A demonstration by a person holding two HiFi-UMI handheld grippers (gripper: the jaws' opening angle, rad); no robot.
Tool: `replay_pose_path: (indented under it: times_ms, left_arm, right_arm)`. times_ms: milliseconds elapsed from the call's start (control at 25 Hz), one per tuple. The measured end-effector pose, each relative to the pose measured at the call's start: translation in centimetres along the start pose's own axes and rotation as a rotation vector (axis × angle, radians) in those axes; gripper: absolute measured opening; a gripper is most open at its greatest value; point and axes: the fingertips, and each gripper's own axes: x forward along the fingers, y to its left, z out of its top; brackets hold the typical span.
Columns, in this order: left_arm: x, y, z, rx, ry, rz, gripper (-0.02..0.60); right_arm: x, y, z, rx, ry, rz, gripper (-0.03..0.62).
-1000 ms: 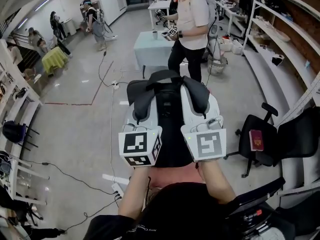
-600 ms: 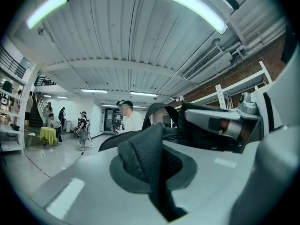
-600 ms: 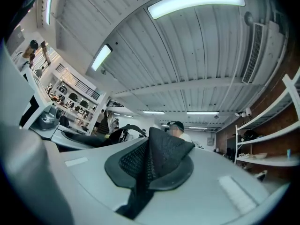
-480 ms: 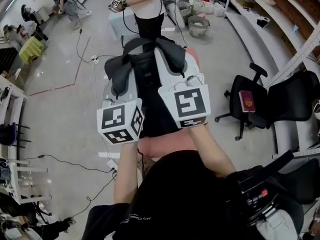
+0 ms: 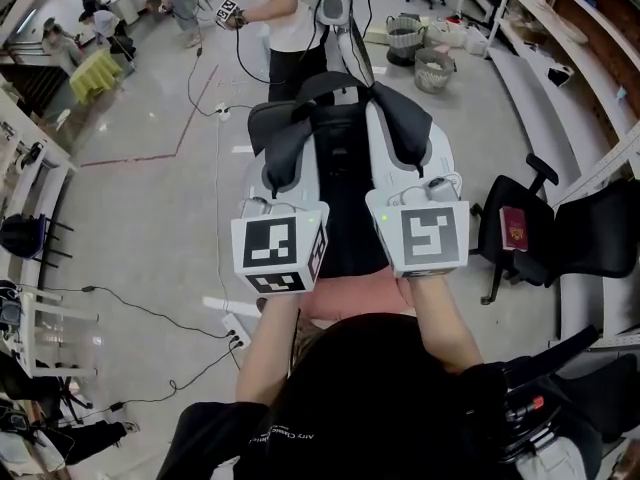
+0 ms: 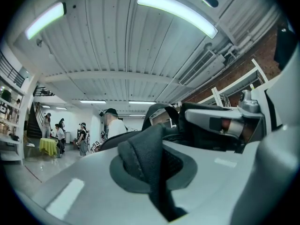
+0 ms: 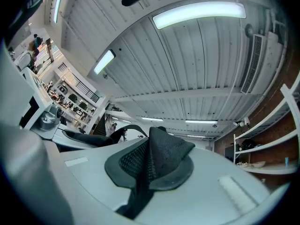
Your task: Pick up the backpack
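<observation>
A grey backpack with a black back panel and two black padded straps hangs in the air over the floor, held in front of me. My left gripper is shut on the left strap. The right gripper is shut on the right strap. The marker cubes hide both sets of jaws in the head view. In the left gripper view the left strap runs down off the grey shell towards the jaws. The right gripper view shows the mesh right strap doing the same.
A person in a white shirt stands beyond the backpack, holding grippers. A black office chair with a red booklet stands at the right, by shelves. Wire baskets and cables lie on the floor. A pink surface shows under the backpack.
Both grippers keep their hold on the straps. The head view has swung, so the backpack shifted in the picture and the person in white now shows farther up and left.
</observation>
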Motion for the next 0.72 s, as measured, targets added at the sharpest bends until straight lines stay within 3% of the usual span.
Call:
replay_pose_path:
  times_ms: [360, 720]
  left_arm:
    - [0.0, 0.5, -1.8, -0.008, 0.060, 0.008, 0.017]
    - [0.2, 0.3, -1.2, -0.003, 0.038, -0.004, 0.017]
  right_arm:
    - [0.7, 0.7, -1.3, 0.006, 0.010, 0.006, 0.035]
    - [1.0, 0.4, -0.2, 0.006, -0.018, 0.000, 0.035]
